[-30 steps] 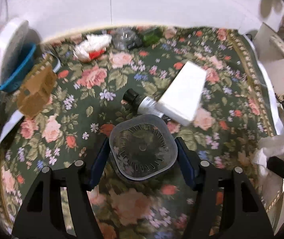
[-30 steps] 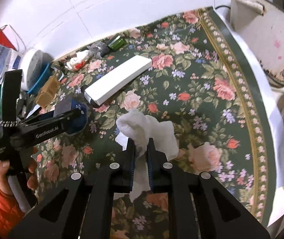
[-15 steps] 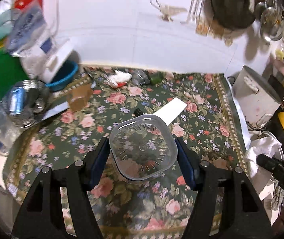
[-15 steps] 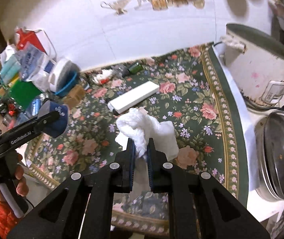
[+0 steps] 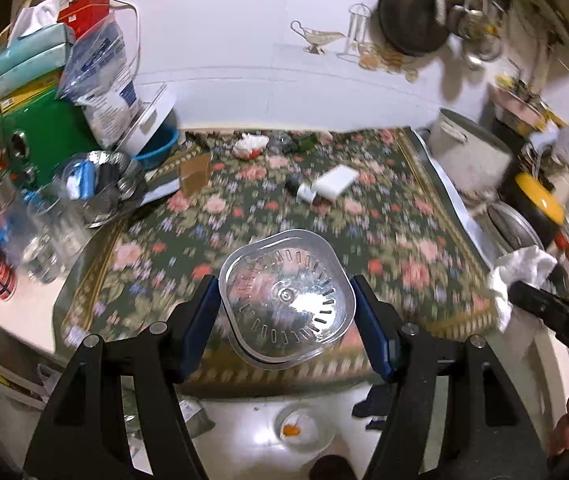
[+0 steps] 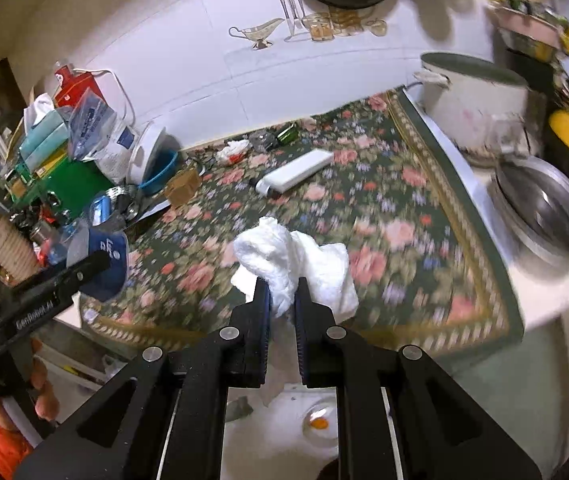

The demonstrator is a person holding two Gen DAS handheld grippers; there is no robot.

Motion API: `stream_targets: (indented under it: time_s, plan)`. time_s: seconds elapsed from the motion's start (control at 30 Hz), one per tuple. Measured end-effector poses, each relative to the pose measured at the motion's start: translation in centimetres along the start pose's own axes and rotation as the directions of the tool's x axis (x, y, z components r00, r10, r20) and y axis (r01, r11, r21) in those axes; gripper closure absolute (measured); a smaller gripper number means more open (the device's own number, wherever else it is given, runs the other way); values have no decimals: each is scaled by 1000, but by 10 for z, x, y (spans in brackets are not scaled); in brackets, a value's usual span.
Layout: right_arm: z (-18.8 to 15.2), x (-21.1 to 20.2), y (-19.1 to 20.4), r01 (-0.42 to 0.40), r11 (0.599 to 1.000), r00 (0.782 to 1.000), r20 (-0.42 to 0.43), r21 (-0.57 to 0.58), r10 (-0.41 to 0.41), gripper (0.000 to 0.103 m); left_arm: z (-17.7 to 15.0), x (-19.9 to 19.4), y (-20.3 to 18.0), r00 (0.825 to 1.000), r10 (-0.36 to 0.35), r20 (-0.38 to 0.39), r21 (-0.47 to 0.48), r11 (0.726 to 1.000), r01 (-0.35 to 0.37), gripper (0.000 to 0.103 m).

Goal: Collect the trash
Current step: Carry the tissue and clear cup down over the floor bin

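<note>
My left gripper (image 5: 284, 304) is shut on a clear plastic container (image 5: 286, 300) with slits in its base, held in the air off the front edge of the floral-cloth table (image 5: 156, 264). My right gripper (image 6: 283, 292) is shut on a crumpled white tissue (image 6: 296, 264), also off the table's front; the tissue shows at the right of the left wrist view (image 5: 520, 276). On the cloth lie a white box (image 6: 300, 168), a small bottle (image 5: 304, 191), a red-and-white wrapper (image 5: 249, 146), a brown cardboard piece (image 5: 195, 174) and a green bottle (image 6: 287, 134).
Left of the cloth stand a steel bowl (image 5: 100, 188), glass jars (image 5: 50, 236), a blue bowl (image 5: 156, 148) and stacked packets (image 5: 100, 80). A white pot (image 6: 480, 104) and a steel pan (image 6: 544, 208) stand at the right. A small bowl (image 5: 304, 432) sits on the floor below.
Both grippers have pulled back and up away from the table, each keeping its load. The table edge and the floor below have come into view.
</note>
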State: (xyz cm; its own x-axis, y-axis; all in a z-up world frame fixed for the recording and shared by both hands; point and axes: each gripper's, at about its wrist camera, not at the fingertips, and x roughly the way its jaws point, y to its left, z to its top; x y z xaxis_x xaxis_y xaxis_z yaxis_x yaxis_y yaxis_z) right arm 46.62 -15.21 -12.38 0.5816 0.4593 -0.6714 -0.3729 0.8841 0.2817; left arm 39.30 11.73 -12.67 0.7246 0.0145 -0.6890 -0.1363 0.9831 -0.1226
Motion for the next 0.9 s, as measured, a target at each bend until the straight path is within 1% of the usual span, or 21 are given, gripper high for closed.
stream_targets:
  time_s: [0.1,0.2,0.27,0.33,0.43,0.6,0.7,0.77,0.9]
  plan:
    - [-31,-7,14,17,999,1000,-22,39,-16,92,-29,-21,11,999,-23,-25,29,999,24,38]
    - [-59,-17,27,20,998,999,-29,66,-18,92,-57,-42,17,999,-22,-40,72,997,25,38]
    - [-75,-26,35,34,997,999,-36,71,-31,92,-69,-49,20,998,-24,-52,87,996,28,38]
    - [-89,-33,38,42,996,998,-47,75,-39,92,-83,-55,19,997,-39,-73,91,995,46,38]
    - [-109,-38,37,59,995,996,-78,78,-52,92,-101,-56,16,993,-58,-103,89,994,68,38]
    - [-137,-29,26,82,994,988,-137,75,-72,92,-130,-44,3,984,-79,-157,70,993,90,38]
    - [-156,-23,15,109,993,983,-156,53,-100,92,-149,-30,-7,979,-86,-184,64,993,100,38]
    - [-170,-18,8,122,992,980,-166,43,-113,92,-169,-14,-14,972,-90,-218,47,994,103,38]
    - [-195,7,-20,124,992,968,-226,29,-114,92,-206,15,-25,963,-65,-262,26,997,74,38]
